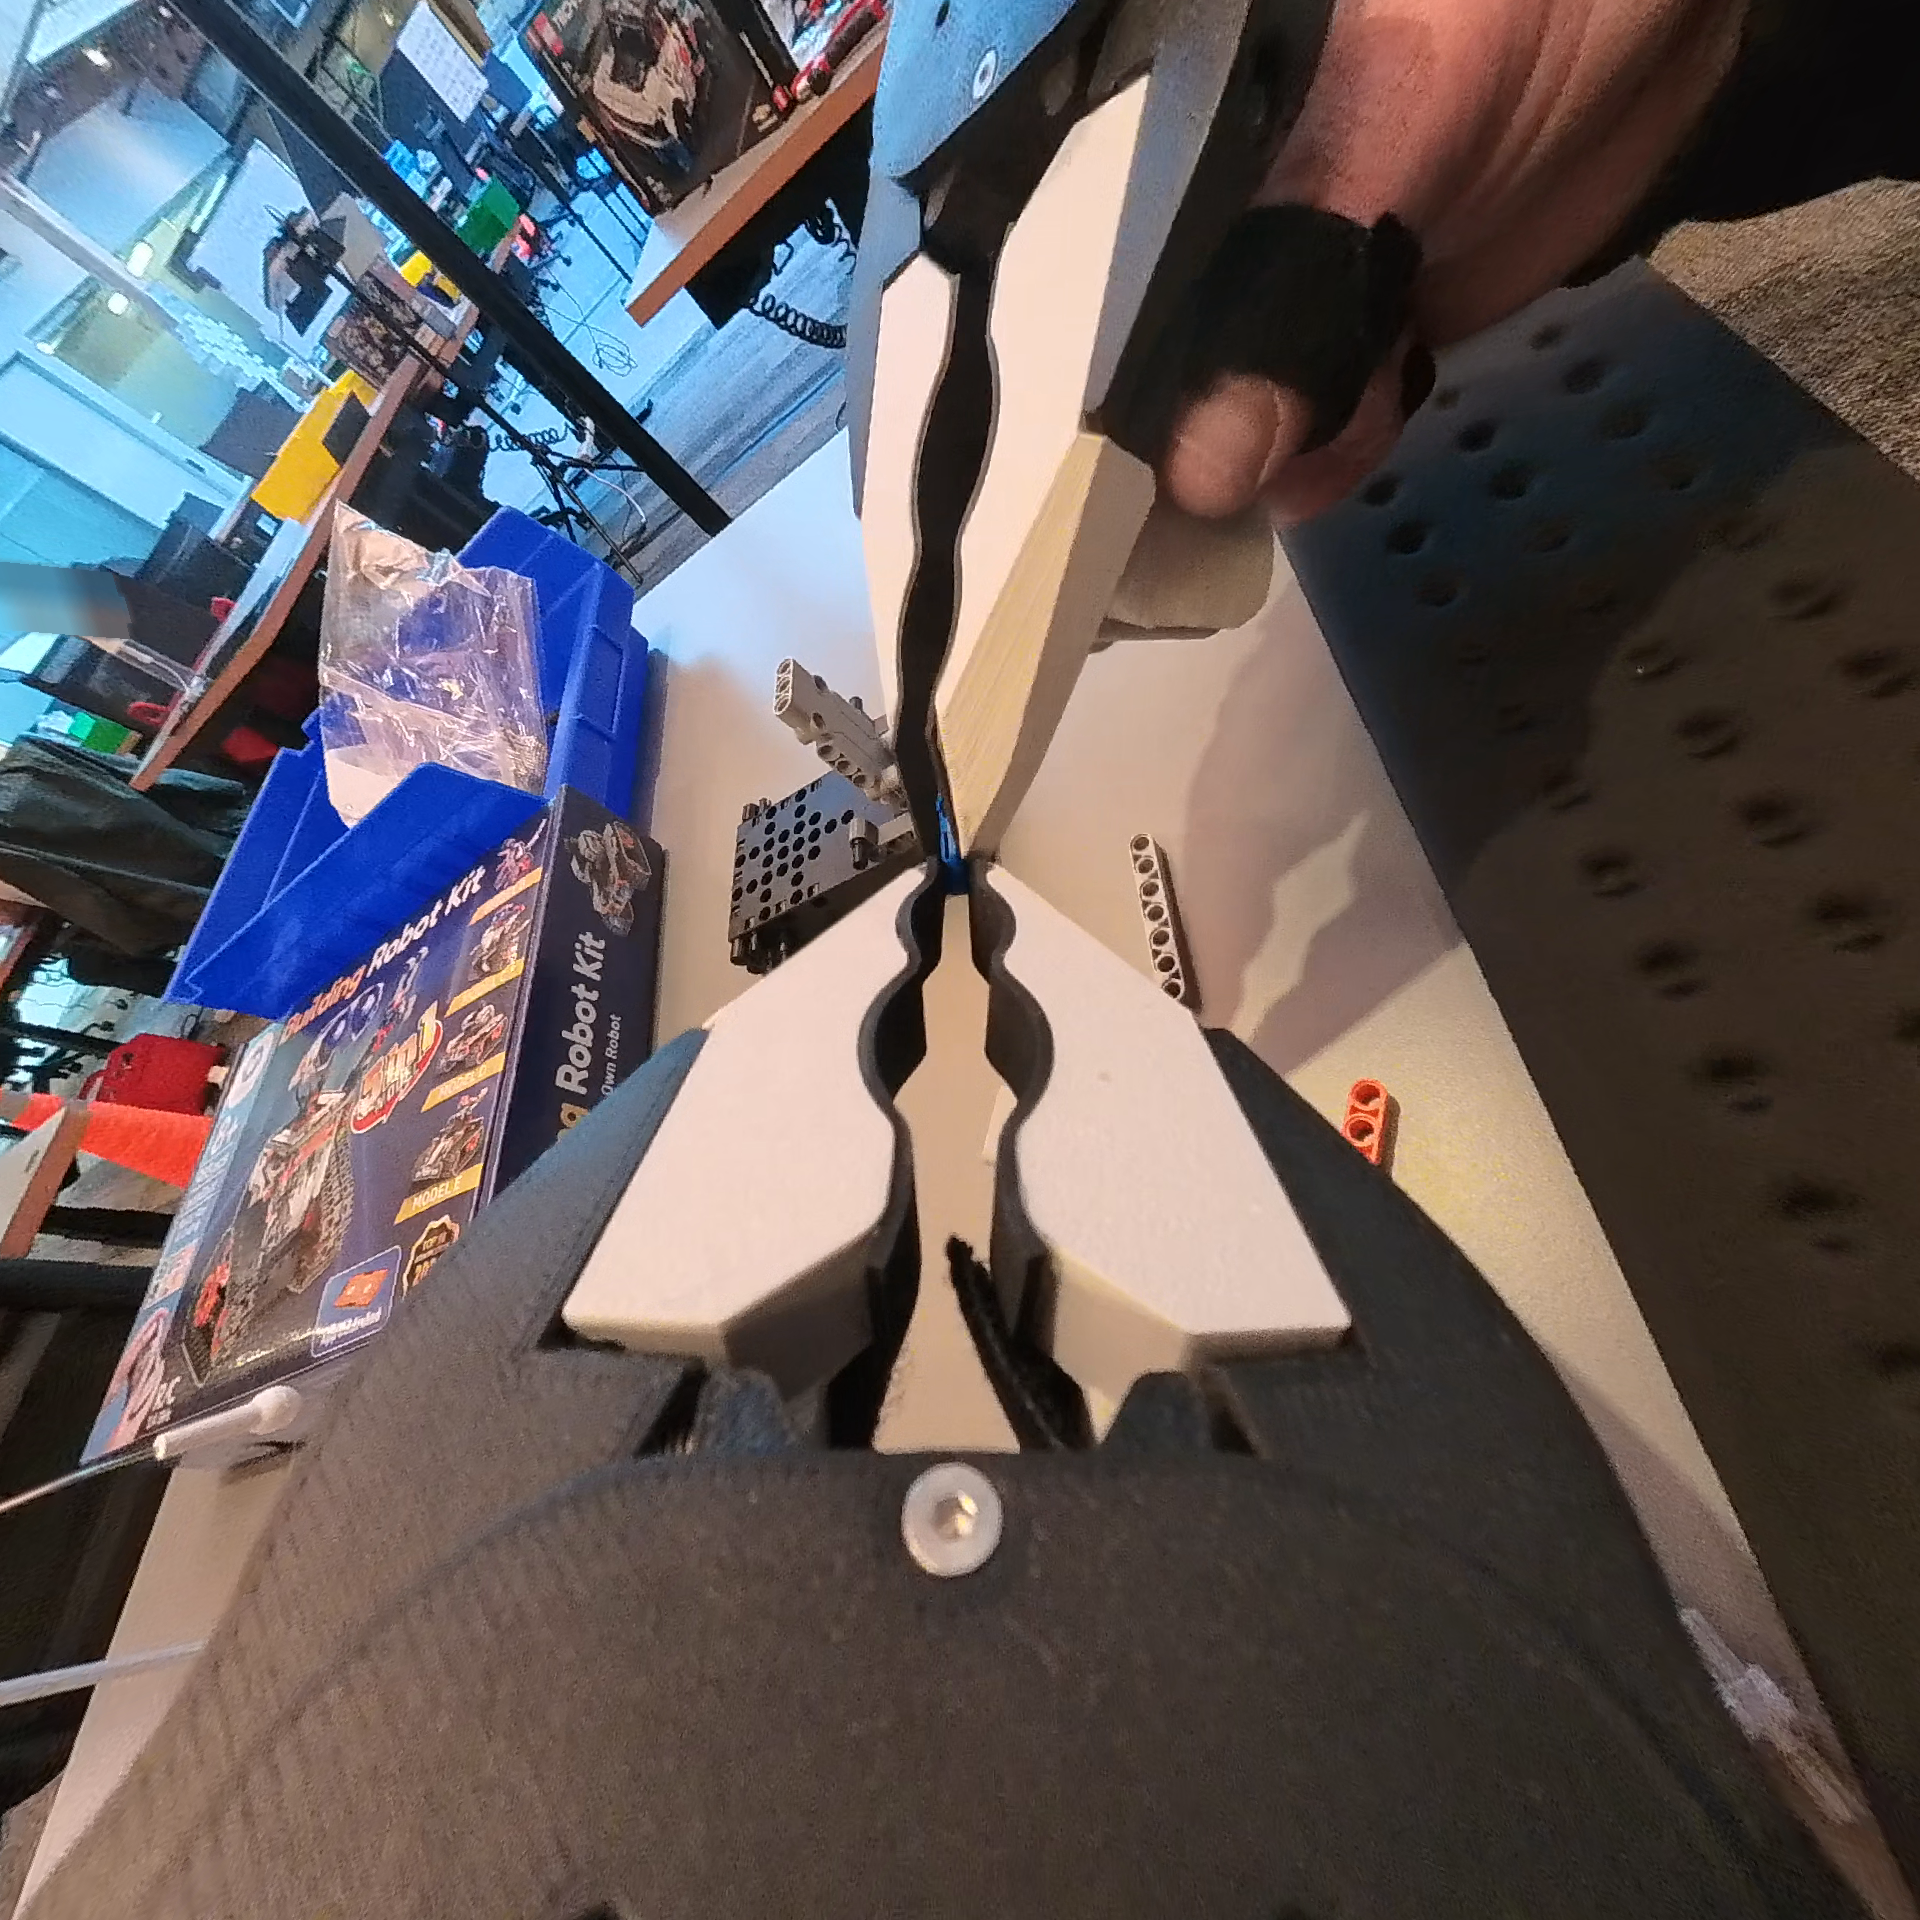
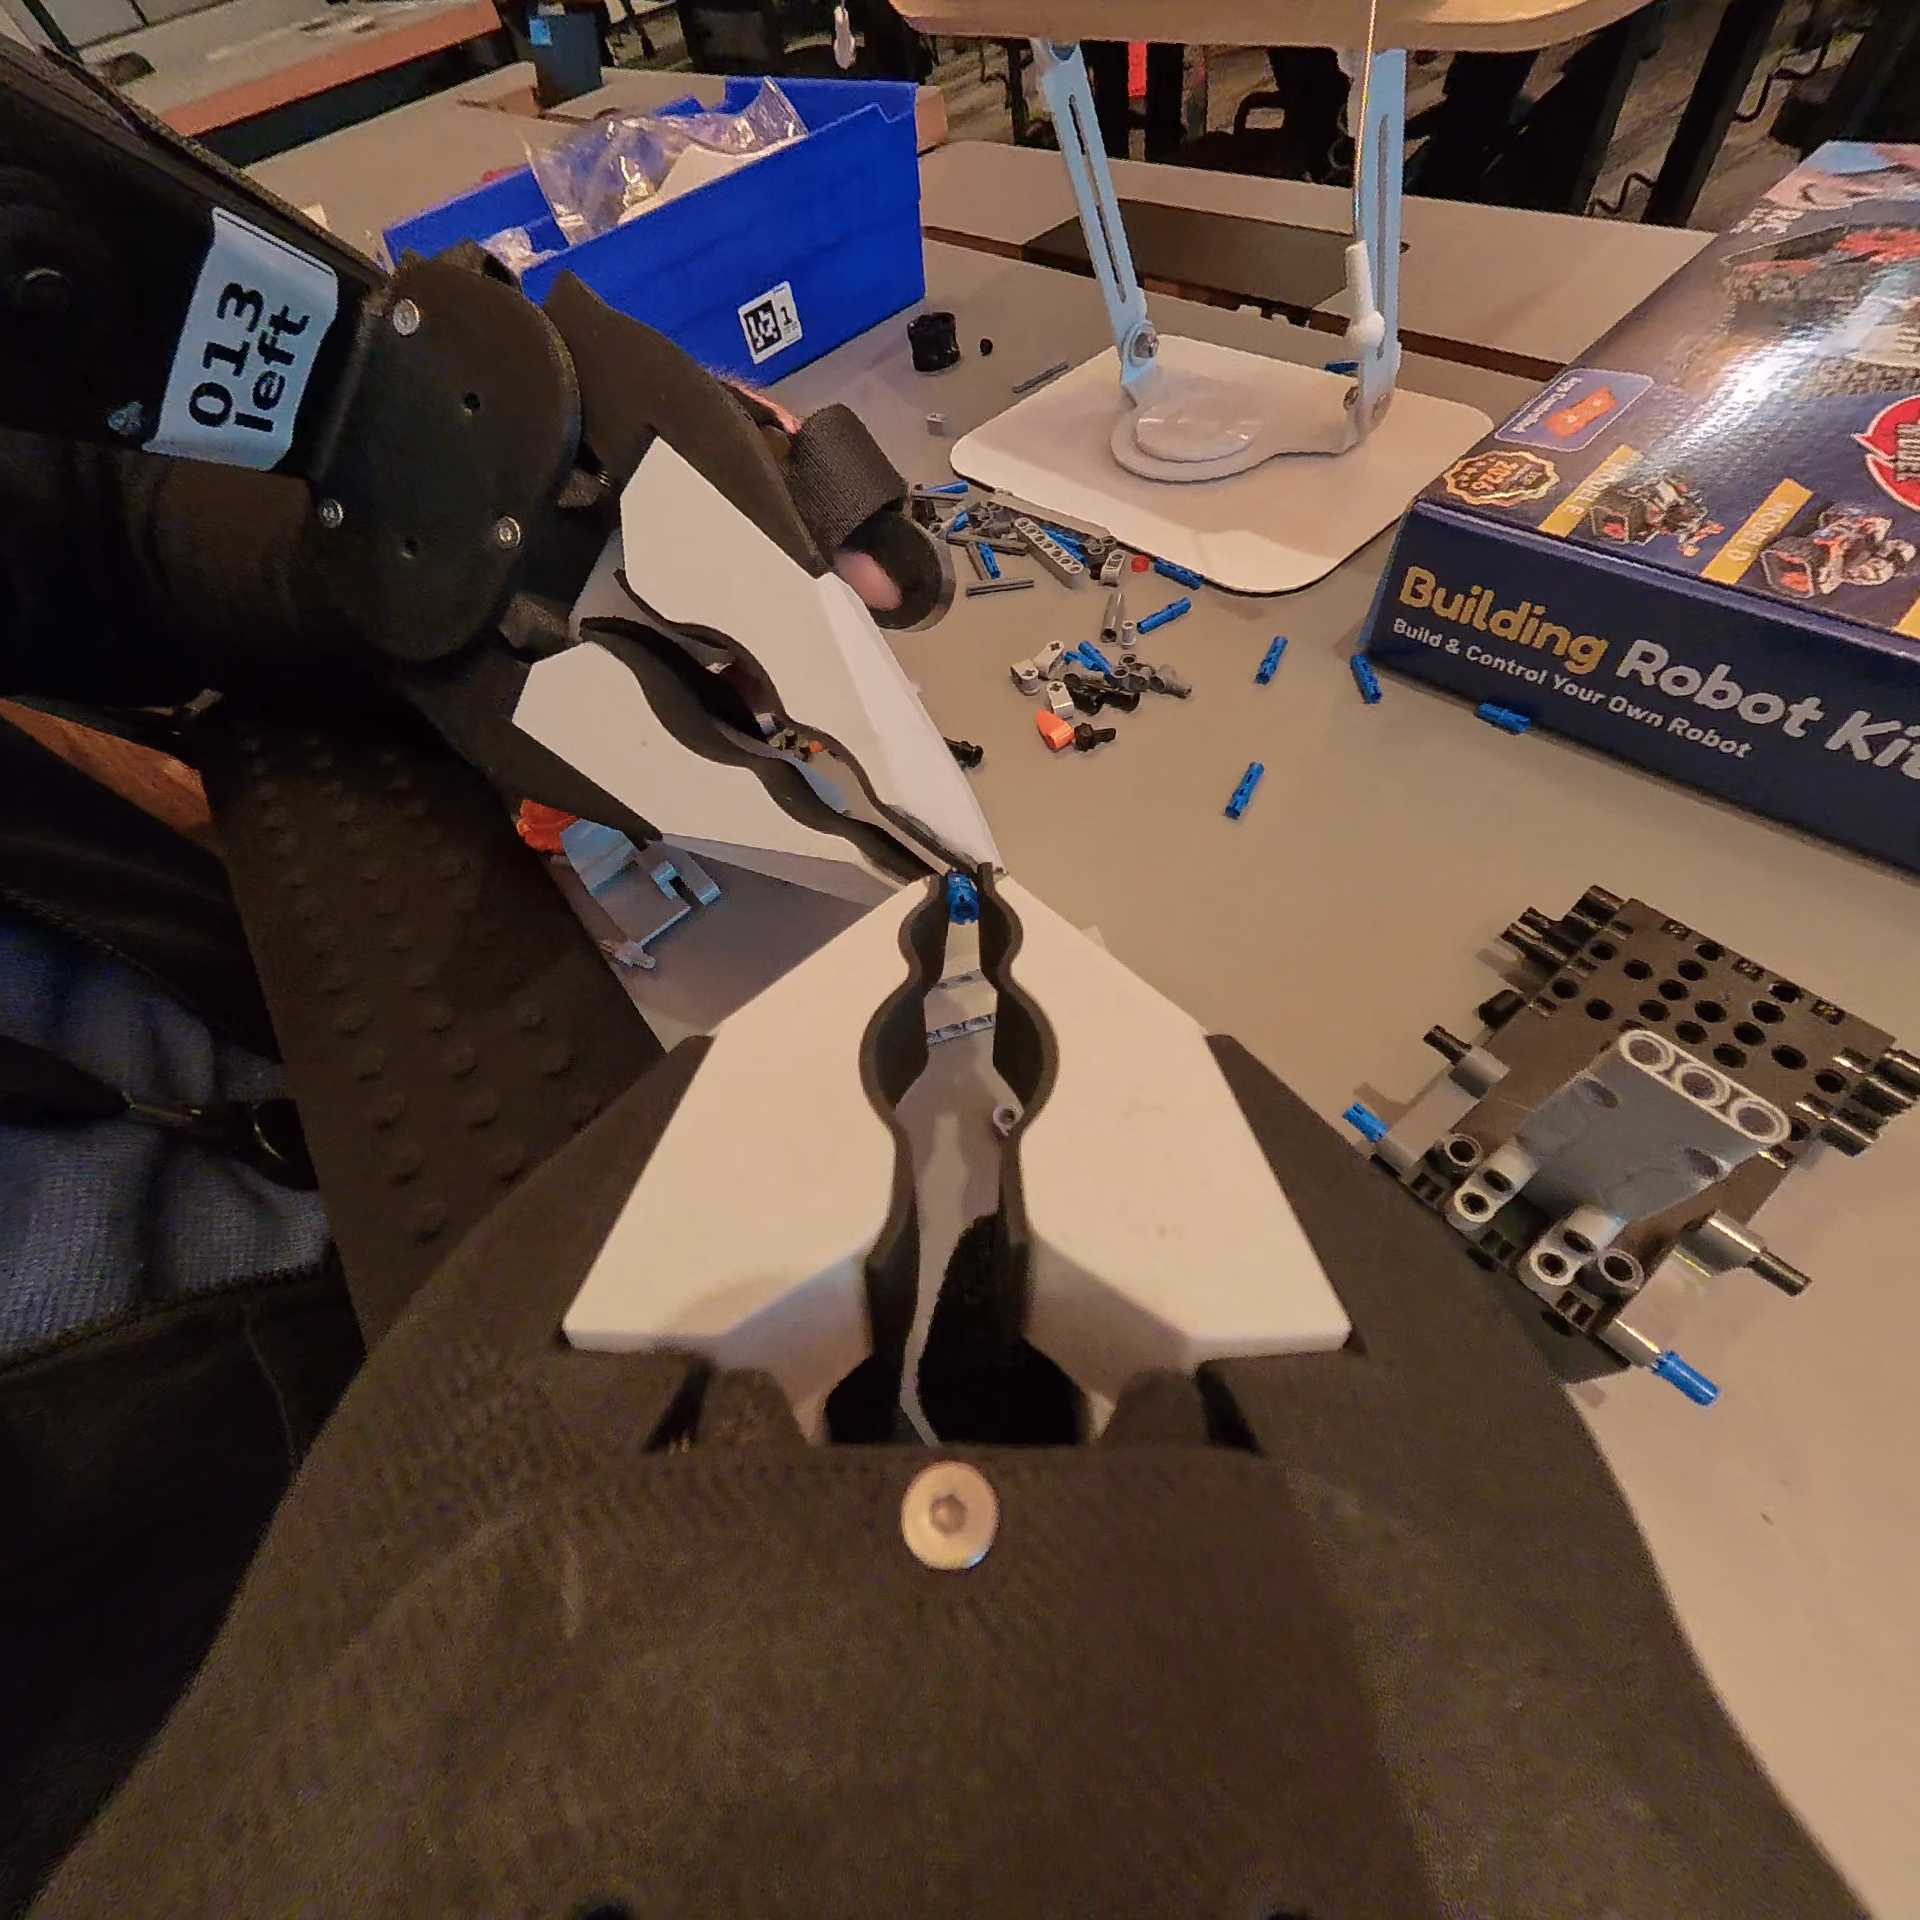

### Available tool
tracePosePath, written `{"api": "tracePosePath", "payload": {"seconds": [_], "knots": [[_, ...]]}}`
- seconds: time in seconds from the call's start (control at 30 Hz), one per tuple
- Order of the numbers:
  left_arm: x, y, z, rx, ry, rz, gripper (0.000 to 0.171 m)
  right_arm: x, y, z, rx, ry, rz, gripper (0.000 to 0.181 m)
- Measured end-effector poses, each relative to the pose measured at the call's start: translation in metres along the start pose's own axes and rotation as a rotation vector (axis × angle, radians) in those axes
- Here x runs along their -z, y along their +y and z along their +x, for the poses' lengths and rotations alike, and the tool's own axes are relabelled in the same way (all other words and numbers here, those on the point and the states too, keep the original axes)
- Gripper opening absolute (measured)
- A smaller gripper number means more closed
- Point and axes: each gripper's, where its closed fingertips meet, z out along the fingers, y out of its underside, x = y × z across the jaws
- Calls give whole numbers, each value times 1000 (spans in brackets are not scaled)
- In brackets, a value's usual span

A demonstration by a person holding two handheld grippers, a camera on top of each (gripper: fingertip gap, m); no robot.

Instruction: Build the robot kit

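My left gripper (image 2: 961, 868) and right gripper (image 2: 961, 899) are both pinching 1 blue pin (image 2: 960, 896), tips meeting above the table (image 2: 1299, 883).

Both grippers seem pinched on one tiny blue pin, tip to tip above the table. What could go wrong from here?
1. The blue pin is caught only at the very tips of the right gripper and left gripper; a small twist could make it pop out.
2. If dropped, it may be hard to tell from the loose blue pins on the table.
3. The black plate assembly lies close by; a swing could knock it.
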Motion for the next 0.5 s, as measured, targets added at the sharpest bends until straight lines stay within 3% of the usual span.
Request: {"api": "tracePosePath", "payload": {"seconds": [0.13,0.23,0.37,0.5], "knots": [[-4,2,8,40,55,-10,2,1,9,0,44,-10,-69,4],[-10,21,20,94,147,-99,3,1,38,18,155,78,-244,3],[-21,45,43,212,294,-211,14,-5,64,16,258,44,-395,3],[-29,49,54,248,340,-234,13,-7,78,20,339,53,-507,3]]}}
